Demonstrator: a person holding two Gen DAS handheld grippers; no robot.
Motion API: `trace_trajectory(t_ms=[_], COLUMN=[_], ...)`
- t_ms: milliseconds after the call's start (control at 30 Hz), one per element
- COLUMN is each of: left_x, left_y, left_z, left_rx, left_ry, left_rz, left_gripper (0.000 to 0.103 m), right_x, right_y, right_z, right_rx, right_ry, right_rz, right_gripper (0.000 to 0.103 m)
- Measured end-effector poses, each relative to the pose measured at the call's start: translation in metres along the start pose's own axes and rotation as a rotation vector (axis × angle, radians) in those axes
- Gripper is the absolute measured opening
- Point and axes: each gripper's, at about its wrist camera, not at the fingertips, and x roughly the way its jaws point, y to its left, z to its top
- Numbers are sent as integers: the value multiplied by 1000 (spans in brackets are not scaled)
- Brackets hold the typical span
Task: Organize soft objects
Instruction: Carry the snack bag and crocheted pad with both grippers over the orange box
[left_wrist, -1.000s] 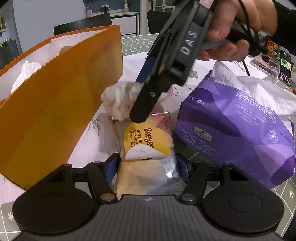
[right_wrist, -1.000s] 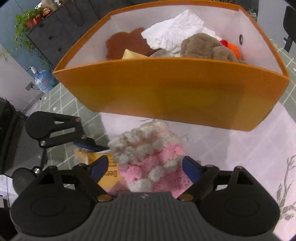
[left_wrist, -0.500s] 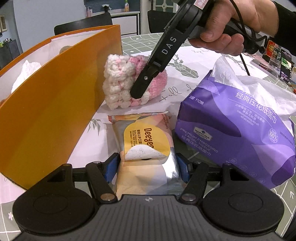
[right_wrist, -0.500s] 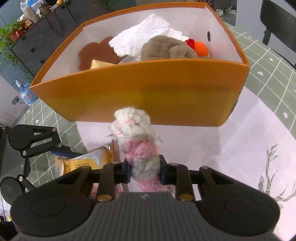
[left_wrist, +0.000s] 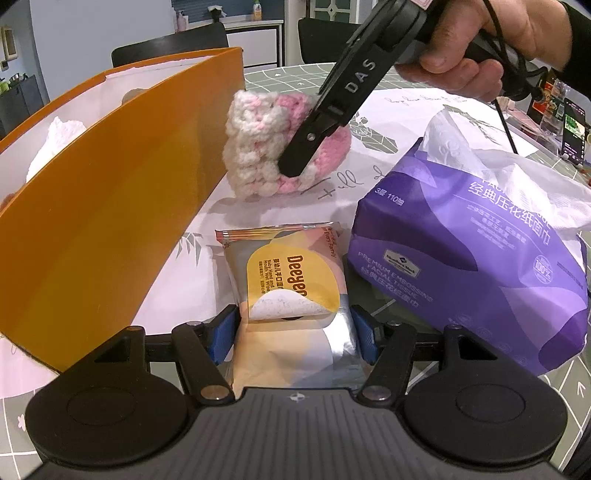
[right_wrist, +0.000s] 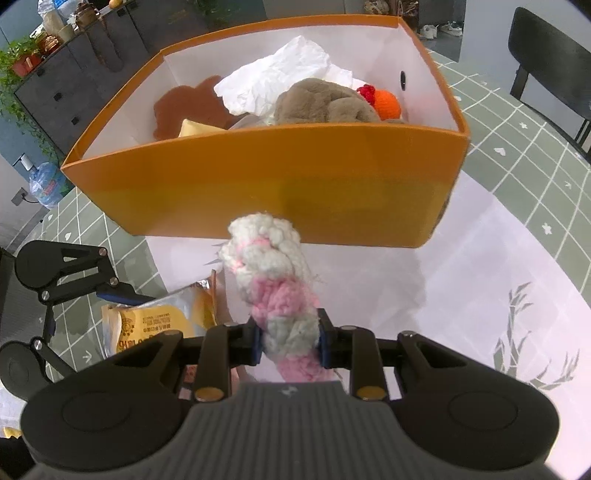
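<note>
My right gripper (right_wrist: 290, 343) is shut on a pink and white crocheted piece (right_wrist: 273, 280), squeezed thin between the pads. It hangs just off the table, in front of the orange box (right_wrist: 273, 184). In the left wrist view the crocheted piece (left_wrist: 258, 147) sits beside the box wall (left_wrist: 110, 192), with a right finger (left_wrist: 306, 147) across it. My left gripper (left_wrist: 294, 334) has its blue pads against both sides of a yellow and silver wet wipes pack (left_wrist: 291, 280), which lies on the table.
The box holds white tissue (right_wrist: 280, 81), a brown plush (right_wrist: 325, 103), an orange and red knit toy (right_wrist: 384, 101) and a brown flat piece (right_wrist: 188, 107). A purple facial tissue pack (left_wrist: 461, 243) lies right of the wipes. A hand (left_wrist: 491, 40) holds the right gripper.
The right jaws closed on the crocheted piece and lifted it off the far end of the wipes pack, towards the box. The left gripper and the wipes pack stayed still.
</note>
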Motion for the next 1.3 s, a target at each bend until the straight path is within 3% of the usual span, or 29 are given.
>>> trace_trajectory(t_ms=[400, 800, 1100, 1300], left_x=[-11, -42, -88, -112], left_y=[2, 4, -1, -5], left_z=[-4, -4, 1, 9], left_rx=[-13, -2, 42, 52], left_ry=[1, -31, -85, -125], left_rz=[10, 41, 79, 104], left_gripper=[60, 59, 59, 59], right_x=[-35, -68, -89, -113], right_y=[-5, -15, -2, 20], right_z=[-13, -51, -75, -76], right_rx=[10, 59, 50, 4], right_ry=[-30, -21, -5, -46], right_rz=[-63, -129, -162, -175], right_gripper=[26, 26, 26, 26])
